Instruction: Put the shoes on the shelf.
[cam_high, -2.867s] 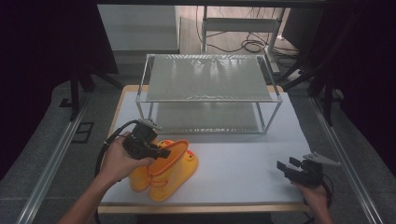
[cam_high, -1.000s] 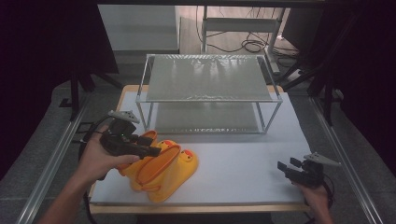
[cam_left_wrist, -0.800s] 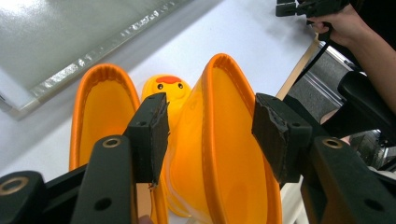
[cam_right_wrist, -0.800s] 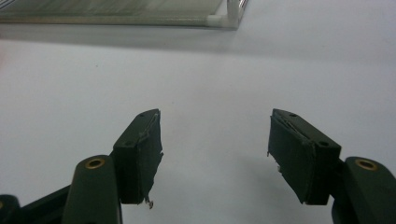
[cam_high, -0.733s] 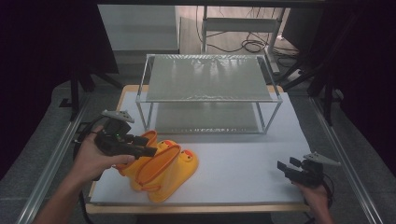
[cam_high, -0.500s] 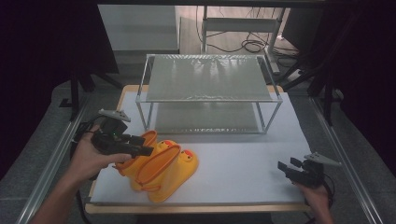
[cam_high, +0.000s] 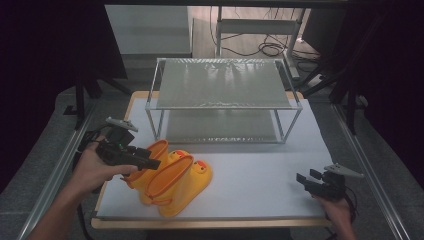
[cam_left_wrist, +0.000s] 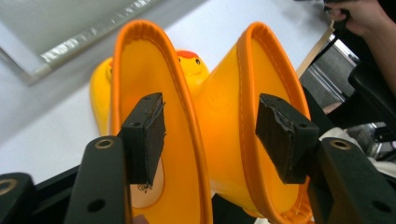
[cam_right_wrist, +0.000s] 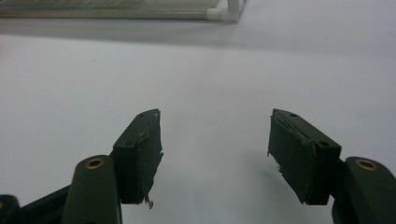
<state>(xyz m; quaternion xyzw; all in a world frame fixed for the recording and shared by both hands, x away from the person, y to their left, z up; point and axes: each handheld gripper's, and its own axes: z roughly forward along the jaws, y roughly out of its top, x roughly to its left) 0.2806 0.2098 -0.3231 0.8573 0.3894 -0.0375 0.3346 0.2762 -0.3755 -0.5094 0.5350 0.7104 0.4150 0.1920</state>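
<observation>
Yellow boots (cam_high: 172, 179) are laid side by side on the desk (cam_high: 260, 175), toes toward the rack (cam_high: 222, 100), openings toward the left tool (cam_high: 150, 162), whose jaws have just been opening, unclamped around both rims.

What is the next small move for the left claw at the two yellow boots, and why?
Probably draw the left claw back from the boots a little. Its jaws have just been opening and stand wide, one inside each boot opening, with both neighbouring rims between them; the pads press on nothing. The boots lie tipped on the white table, near the wire rack.
</observation>
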